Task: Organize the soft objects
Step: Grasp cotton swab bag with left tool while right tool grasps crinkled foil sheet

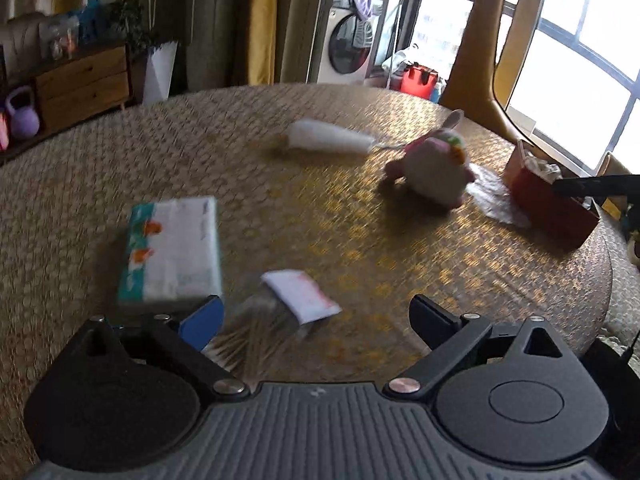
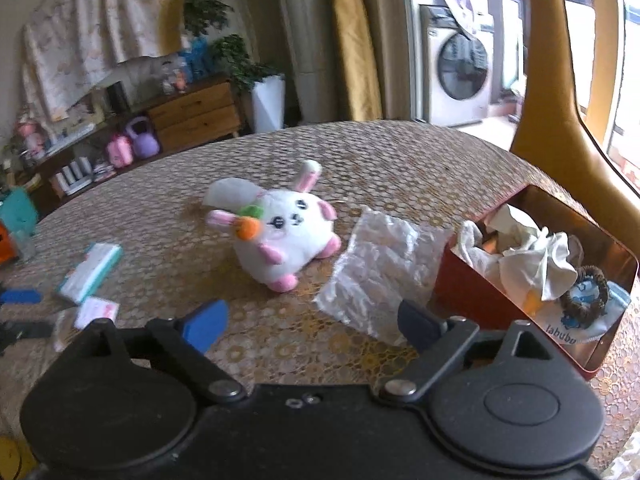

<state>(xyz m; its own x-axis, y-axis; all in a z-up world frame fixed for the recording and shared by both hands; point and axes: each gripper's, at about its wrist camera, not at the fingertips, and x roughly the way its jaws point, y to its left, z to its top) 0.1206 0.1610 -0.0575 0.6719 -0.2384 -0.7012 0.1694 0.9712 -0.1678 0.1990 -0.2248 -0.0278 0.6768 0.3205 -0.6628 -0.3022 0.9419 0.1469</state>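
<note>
Right wrist view: the right gripper (image 2: 310,320) hovers low over the round tabletop (image 2: 400,160) with its honeycomb-patterned gold cloth, its jaws spread wide and holding nothing. Just ahead of the jaws lies a crinkled clear plastic bag (image 2: 380,268), flat on the cloth and touching the side of an open red rectangular tin (image 2: 472,296). That tin already holds crumpled white cloths (image 2: 532,256), a dark braided hair tie (image 2: 584,292) and a white printed pouch (image 2: 580,320), so part of the sorting appears done. Beside the bag, on the side away from the tin, sits a white plush rabbit with pink ears and an orange carrot (image 2: 288,236), still out on the tabletop, with a soft white bundle (image 2: 232,192) behind it.

Left wrist view, blurred: the left gripper (image 1: 316,320) also has its jaws spread and empty. Close in front of them lie a clear packet of cotton swabs with a white label (image 1: 276,320) and a teal-and-white soft pack of tissues (image 1: 172,252), the latter just beyond the blue-tipped jaw.

Judging by the layout, the task is roughly midway: the rabbit, plastic bag, white bundle, tissue pack and swab packet all remain outside the tin, and the rabbit or the bag looks the nearest candidate for the right gripper.
</note>
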